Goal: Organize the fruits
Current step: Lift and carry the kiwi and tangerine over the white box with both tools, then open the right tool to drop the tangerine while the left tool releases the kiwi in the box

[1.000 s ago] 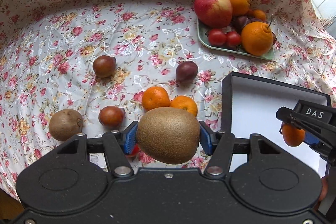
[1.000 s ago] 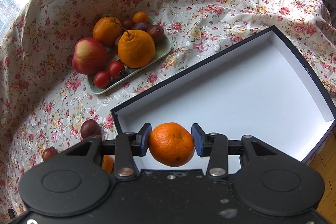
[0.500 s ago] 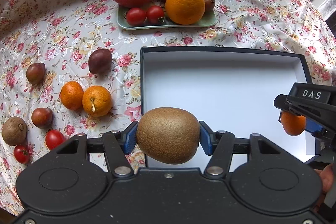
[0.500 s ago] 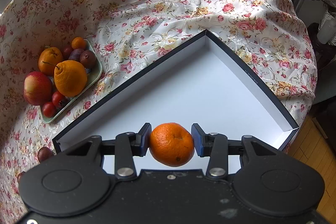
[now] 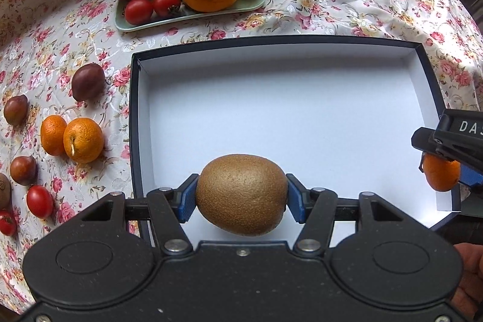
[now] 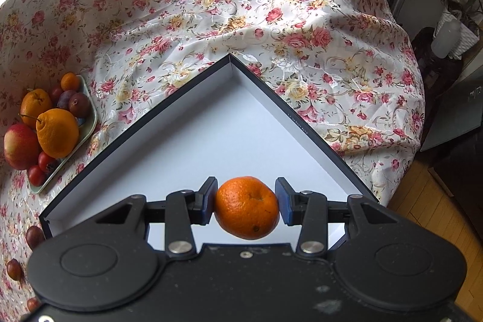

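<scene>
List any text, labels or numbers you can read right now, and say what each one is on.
"DAS": white letters on the black body of the right gripper, cut off by the frame edge in the left wrist view, so there may be more.
Small printed line on the dark outer rim of the white-lined box, right wrist view: too small to read.
Nothing readable on the kiwi, the mandarin, the fruit tray or the floral tablecloth.

The white floor of the box (image 5: 271, 110) is bare and open from above; only its low dark walls border it. Left of the box, loose fruit crowds the cloth: two oranges (image 5: 72, 136), plums (image 5: 87, 82) and tomatoes (image 5: 39, 201). Behind the box, the full green tray (image 5: 256, 3) blocks the way.
</scene>
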`<move>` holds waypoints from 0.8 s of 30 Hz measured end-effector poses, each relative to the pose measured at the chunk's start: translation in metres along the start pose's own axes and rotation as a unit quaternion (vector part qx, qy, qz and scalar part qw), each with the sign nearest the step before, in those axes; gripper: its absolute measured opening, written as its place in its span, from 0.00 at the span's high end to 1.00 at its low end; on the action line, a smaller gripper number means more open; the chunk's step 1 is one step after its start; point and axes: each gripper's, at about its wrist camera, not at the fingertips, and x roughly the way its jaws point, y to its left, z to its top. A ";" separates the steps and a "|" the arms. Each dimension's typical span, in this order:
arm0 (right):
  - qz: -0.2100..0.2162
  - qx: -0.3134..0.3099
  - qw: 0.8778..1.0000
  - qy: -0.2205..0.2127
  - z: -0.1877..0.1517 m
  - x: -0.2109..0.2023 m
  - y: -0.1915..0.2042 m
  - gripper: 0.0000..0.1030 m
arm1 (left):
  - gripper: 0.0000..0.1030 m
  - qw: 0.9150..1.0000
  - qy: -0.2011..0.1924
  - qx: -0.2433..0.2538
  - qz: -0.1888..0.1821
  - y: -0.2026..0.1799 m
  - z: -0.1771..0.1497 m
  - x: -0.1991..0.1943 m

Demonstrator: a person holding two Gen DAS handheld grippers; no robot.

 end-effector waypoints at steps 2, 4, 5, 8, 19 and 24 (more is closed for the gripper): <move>-0.003 -0.002 1.000 0.001 0.000 0.000 -0.002 0.57 | 0.39 1.000 0.002 0.002 0.000 -0.002 0.000 0.001; -0.004 -0.002 1.000 0.003 0.001 0.001 -0.003 0.57 | 0.39 1.000 0.005 0.001 -0.001 -0.004 0.000 0.002; -0.004 0.001 1.000 0.006 0.002 0.001 -0.004 0.57 | 0.39 1.000 0.006 0.001 -0.001 -0.004 0.000 0.003; 0.001 0.012 1.000 0.013 0.003 0.001 -0.007 0.57 | 0.39 1.000 0.006 0.006 0.002 -0.007 0.000 0.003; -0.020 0.027 0.999 -0.009 0.006 -0.005 -0.009 0.59 | 0.39 0.999 -0.034 0.013 -0.003 -0.006 0.005 -0.015; -0.014 0.022 1.000 -0.002 0.004 -0.004 -0.006 0.59 | 0.39 1.000 -0.022 0.009 -0.002 -0.004 0.006 -0.012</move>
